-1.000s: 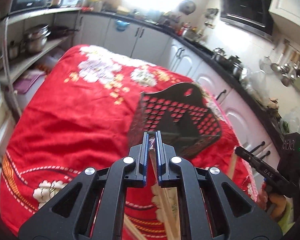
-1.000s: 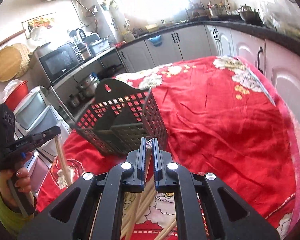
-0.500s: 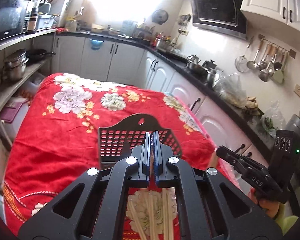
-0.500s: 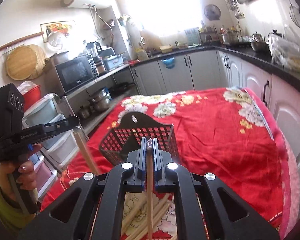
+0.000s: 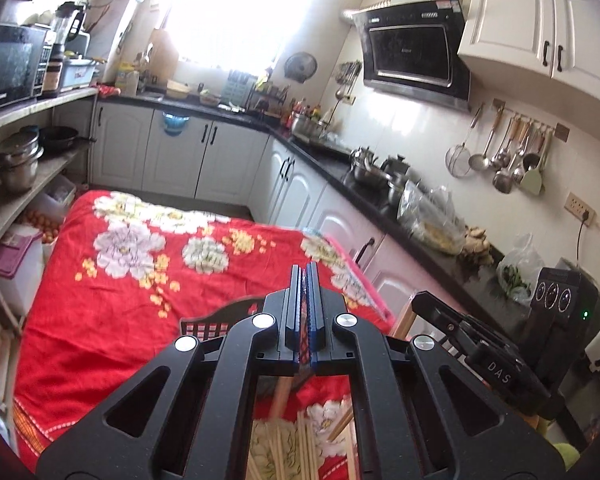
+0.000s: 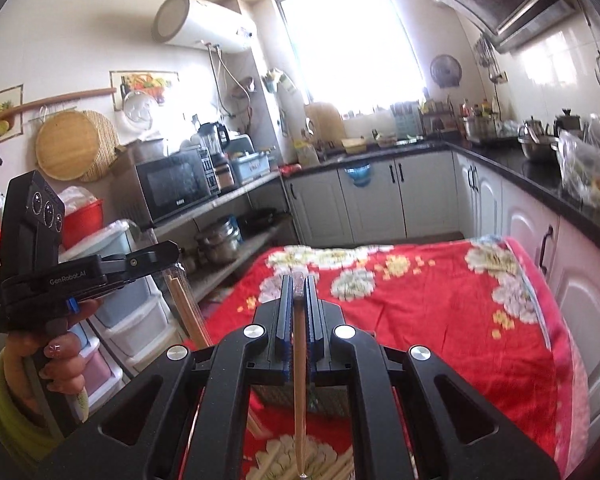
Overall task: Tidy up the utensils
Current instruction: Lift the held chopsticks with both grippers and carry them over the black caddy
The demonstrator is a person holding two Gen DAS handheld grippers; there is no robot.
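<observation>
Black basket (image 5: 220, 320) — contents hidden behind left tool (image 5: 305, 276).

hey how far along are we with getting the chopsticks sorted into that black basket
Done: nothing clearly; the black basket is mostly hidden behind the grippers, so its contents can't be seen.
In hand: the right gripper is shut on a chopstick; the left gripper is shut on a wrapped pair.
Left: a pile of loose chopsticks lies on the red floral cloth.
</observation>
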